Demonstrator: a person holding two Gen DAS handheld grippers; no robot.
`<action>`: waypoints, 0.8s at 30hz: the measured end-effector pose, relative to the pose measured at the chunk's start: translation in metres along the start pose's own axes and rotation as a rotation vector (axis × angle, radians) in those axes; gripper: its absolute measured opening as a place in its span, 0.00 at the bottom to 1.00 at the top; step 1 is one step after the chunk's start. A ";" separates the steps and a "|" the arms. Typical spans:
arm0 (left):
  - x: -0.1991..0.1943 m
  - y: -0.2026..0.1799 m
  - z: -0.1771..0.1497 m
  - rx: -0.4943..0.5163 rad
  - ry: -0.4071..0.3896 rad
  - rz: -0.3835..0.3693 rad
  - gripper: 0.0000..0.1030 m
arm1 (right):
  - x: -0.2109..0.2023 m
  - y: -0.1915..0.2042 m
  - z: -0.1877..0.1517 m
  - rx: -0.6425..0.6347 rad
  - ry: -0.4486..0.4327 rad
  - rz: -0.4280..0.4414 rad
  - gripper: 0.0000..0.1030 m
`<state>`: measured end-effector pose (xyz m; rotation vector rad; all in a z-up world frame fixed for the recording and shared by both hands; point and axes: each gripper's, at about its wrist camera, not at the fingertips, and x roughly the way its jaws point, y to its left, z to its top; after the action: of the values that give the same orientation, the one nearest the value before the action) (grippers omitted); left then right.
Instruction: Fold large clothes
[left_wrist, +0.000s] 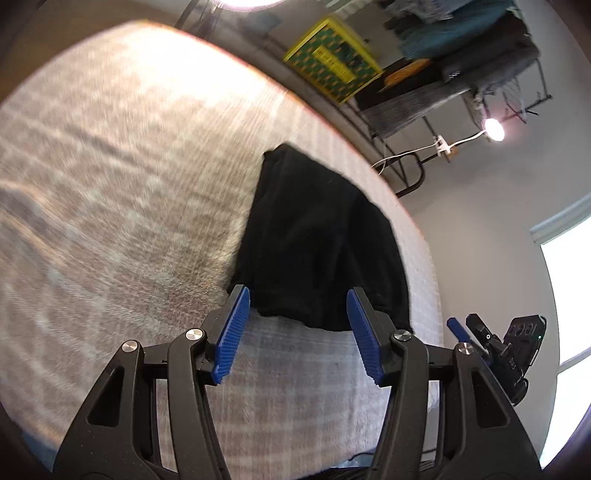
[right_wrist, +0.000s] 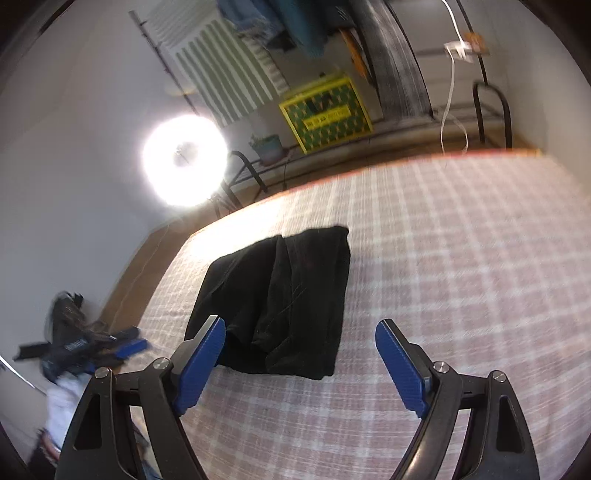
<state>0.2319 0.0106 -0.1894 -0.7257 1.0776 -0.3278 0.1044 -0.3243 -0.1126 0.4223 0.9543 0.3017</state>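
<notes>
I take the black garment as my landmark for everything here. It lies on the checked bed cover, already folded into a compact rectangle of several layers, close to the bed edge that faces the floor lamp and well away from the far side of the bed.

My left gripper points down at it with its jaws apart and nothing between the blue pads; the garment's near hem shows just beyond the fingertips, so the cloth lies straight ahead of this gripper and slightly below. My right gripper is spread wider, also empty, and the garment sits ahead of it but toward its left finger, with the right finger over bare cover beside the garment's right edge.

From both views the garment's long axis runs away from me, from the near hem toward the far short edge by the yellow crate side of the room. So the 2 near corners are what I face: the left gripper is lined up on the near hem toward its left corner, the right gripper on the near right corner.

I judge the left gripper to be the nearer of the 2, since the hem almost meets its tips while a strip of cover separates my right pads from the cloth. If another fold is wanted, I expect it to go along that long axis, near hem carried toward the far edge, and I would need to slide my right gripper leftward toward the garment first.
</notes>
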 end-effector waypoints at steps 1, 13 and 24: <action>0.006 0.003 0.000 -0.006 0.012 0.000 0.54 | 0.009 -0.005 -0.002 0.028 0.017 0.015 0.83; 0.057 0.017 0.008 -0.039 0.100 -0.015 0.42 | 0.087 -0.030 -0.028 0.177 0.204 0.121 0.52; 0.021 0.016 0.016 0.046 0.024 -0.049 0.03 | 0.050 -0.027 -0.022 0.152 0.152 0.211 0.05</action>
<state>0.2540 0.0160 -0.2106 -0.7098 1.0728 -0.4030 0.1149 -0.3216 -0.1731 0.6482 1.0876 0.4599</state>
